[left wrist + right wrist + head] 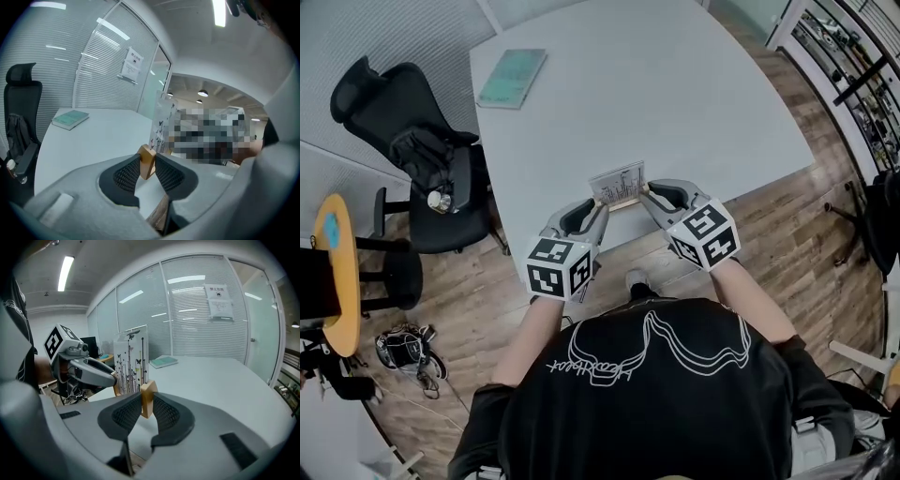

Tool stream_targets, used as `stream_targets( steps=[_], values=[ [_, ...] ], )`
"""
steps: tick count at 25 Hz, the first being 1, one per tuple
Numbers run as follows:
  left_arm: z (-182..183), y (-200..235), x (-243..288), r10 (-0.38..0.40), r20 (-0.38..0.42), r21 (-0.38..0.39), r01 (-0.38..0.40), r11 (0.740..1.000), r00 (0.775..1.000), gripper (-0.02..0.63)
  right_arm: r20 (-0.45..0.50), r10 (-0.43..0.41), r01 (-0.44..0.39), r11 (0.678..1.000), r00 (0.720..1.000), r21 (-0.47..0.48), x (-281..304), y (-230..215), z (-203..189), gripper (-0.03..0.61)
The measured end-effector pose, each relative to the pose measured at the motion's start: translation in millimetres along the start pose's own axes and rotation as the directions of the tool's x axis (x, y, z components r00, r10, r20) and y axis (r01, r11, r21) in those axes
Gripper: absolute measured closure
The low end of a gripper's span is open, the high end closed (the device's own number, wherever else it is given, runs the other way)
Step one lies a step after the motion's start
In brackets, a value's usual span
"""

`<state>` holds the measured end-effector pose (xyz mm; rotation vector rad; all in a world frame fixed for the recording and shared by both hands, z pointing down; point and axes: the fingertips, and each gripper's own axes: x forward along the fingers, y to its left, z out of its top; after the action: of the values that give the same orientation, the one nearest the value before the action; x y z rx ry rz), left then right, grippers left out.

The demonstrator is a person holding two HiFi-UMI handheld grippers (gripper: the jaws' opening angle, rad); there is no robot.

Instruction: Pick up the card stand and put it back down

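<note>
The card stand (619,185) is a printed card set upright in a wooden base, close to the near edge of the white table (675,94). My left gripper (602,207) is shut on the base's left end, and my right gripper (644,195) is shut on its right end. In the left gripper view the wooden end (147,161) sits pinched between the ribbed pads (127,174). The right gripper view shows the other wooden end (148,398) clamped the same way, with the butterfly-printed card (131,359) rising behind it. Whether the base touches the table I cannot tell.
A teal book (512,78) lies at the table's far left corner. A black office chair (422,159) stands left of the table, with a round yellow side table (337,272) and a bag (405,347) on the wooden floor. Shelving (853,66) is at the far right.
</note>
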<state>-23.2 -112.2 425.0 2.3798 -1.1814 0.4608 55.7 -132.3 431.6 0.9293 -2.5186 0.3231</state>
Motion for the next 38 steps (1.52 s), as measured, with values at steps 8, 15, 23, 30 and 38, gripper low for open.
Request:
stream_targets(
  steps=[8,15,23,30,38],
  values=[
    [-7,30,38,0.030,-0.049,-0.032,-0.032,0.999,0.998,0.508,-0.035,0.036,-0.035,0.999,0.999,0.016,41,-31,-13,0.500],
    [-22,43,68,0.030,-0.094,-0.064,-0.036,0.997,0.995,0.509,-0.084,0.054,-0.053,0.999,0.995,0.012,64,-51,-32,0.500],
    [-47,57,94,0.027,-0.140,-0.046,-0.034,0.998,0.990,0.512,-0.133,0.063,-0.060,0.998,0.989,0.021,85,-62,-58,0.500],
    [-60,64,106,0.022,-0.172,-0.056,-0.032,0.998,0.985,0.512,-0.166,0.064,-0.060,0.998,0.984,0.031,96,-66,-74,0.500],
    [-69,70,112,0.026,-0.179,-0.068,-0.038,0.997,0.984,0.514,-0.188,0.075,-0.069,0.997,0.979,0.038,104,-68,-84,0.499]
  ],
)
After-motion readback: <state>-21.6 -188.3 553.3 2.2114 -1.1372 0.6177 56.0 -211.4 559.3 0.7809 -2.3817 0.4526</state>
